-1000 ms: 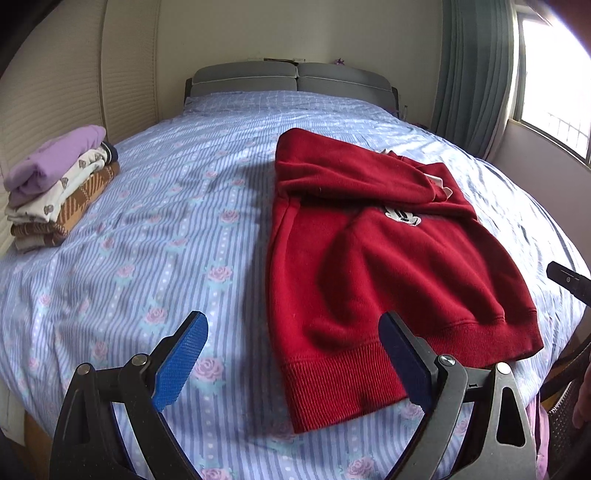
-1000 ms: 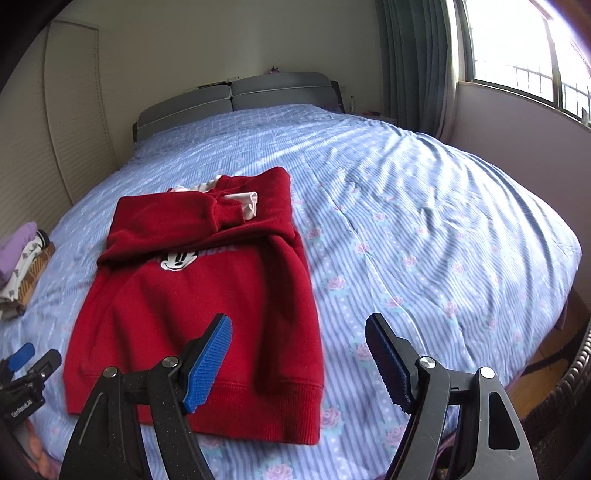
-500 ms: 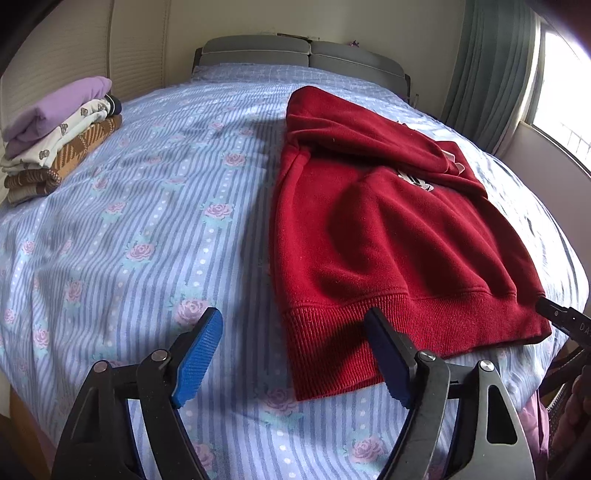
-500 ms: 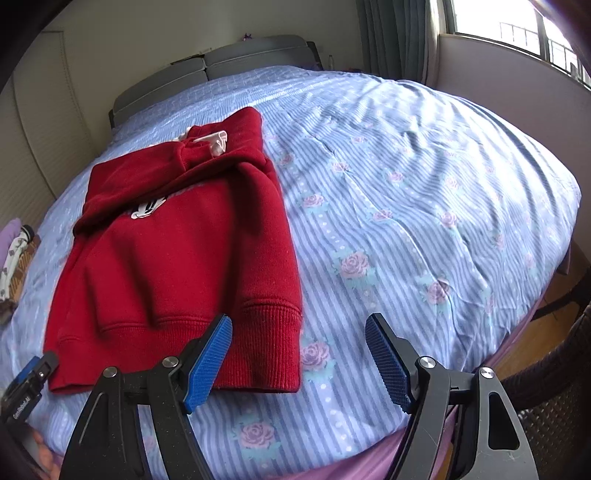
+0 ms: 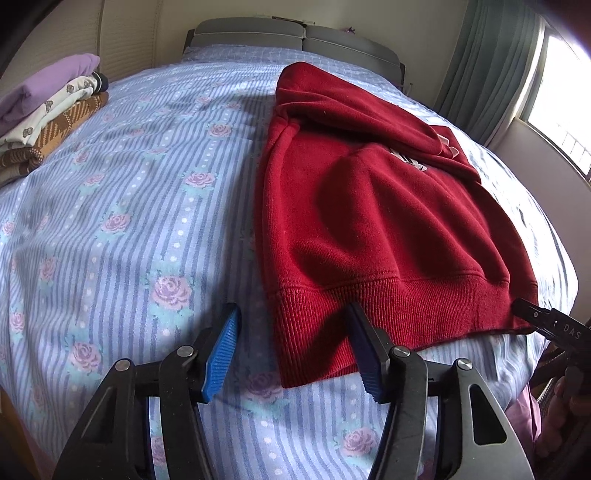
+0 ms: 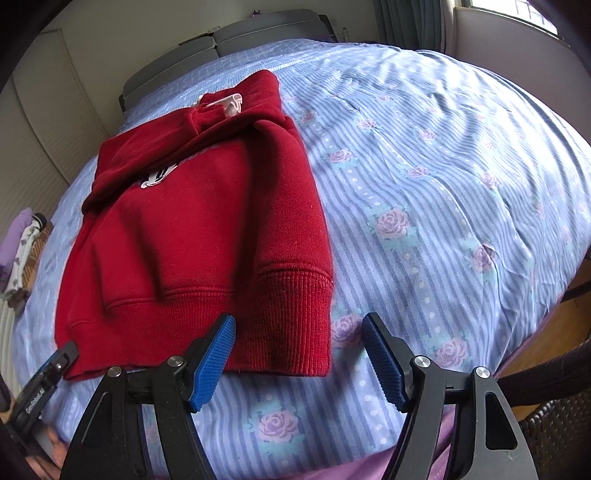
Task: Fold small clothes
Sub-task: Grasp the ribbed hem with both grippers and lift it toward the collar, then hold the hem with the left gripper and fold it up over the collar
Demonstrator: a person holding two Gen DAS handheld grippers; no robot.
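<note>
A red sweatshirt (image 5: 369,206) with a white cartoon print lies on the bed, sleeves folded in, ribbed hem toward me; it also shows in the right wrist view (image 6: 207,236). My left gripper (image 5: 291,347) is open and empty, its jaws astride the hem's left corner. My right gripper (image 6: 299,354) is open and empty, its jaws astride the hem's right corner. Each gripper's tip shows at the edge of the other's view.
The bed has a blue striped sheet with roses (image 5: 129,221). A stack of folded clothes (image 5: 48,110) sits at the far left. A grey headboard (image 5: 295,35) is at the back, curtains and a window at the right. A dark wicker piece (image 6: 554,424) stands off the bed's right edge.
Both grippers have moved down and forward to the sweatshirt's hem. Both stay open. The sweatshirt has not moved.
</note>
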